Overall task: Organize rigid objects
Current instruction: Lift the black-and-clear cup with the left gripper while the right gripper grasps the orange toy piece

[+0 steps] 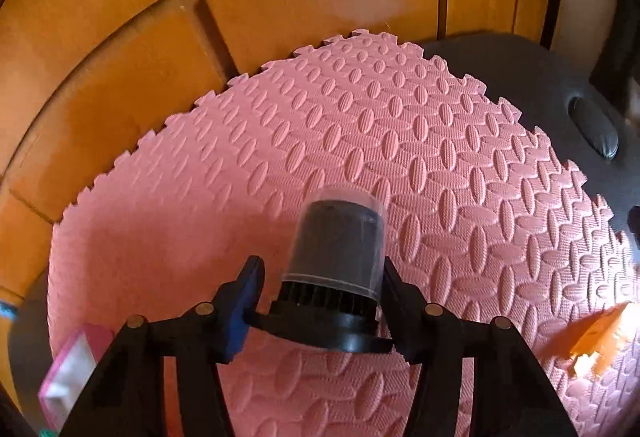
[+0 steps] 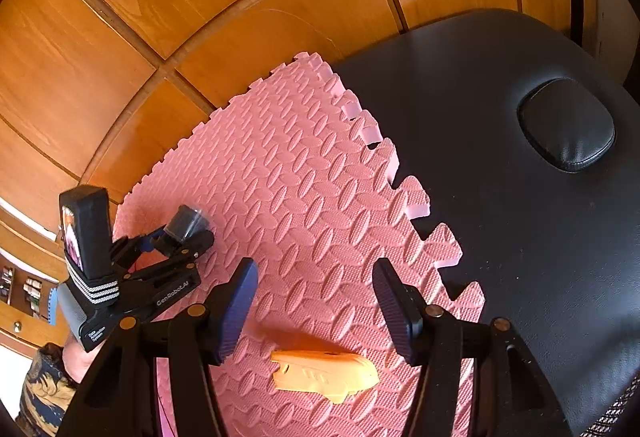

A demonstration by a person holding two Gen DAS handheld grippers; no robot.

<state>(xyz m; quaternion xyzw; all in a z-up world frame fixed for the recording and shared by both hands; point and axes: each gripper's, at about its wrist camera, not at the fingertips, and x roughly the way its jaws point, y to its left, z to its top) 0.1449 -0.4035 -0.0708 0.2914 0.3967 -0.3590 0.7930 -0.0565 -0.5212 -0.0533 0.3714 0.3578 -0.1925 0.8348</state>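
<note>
Wooden panelled cabinetry (image 1: 280,9) forms the backdrop, with a pink interlocking foam mat (image 1: 400,141) laid over a black padded surface (image 2: 500,197).

At far left of the left wrist view, a pink-and-white box (image 1: 72,369) lies at the mat's edge, blurred. Centre: the left gripper (image 1: 320,301) has its jaws closed around a black cylindrical object with a clear cap (image 1: 340,265), gripping it at its ribbed lower section above a wider black base flange. The object is tilted away from the camera, over the mat; contact with the mat cannot be determined. At right, an orange plastic piece (image 1: 600,337) lies on the mat, blurred.

Right wrist view: the left gripper (image 2: 176,241) and its held object appear at left. The right gripper (image 2: 316,301) has its jaws spread wide, holding nothing, above the orange piece (image 2: 324,377), which lies flat on the mat between the two fingers. A black oval cushion (image 2: 568,125) sits in the padded surface at right.
</note>
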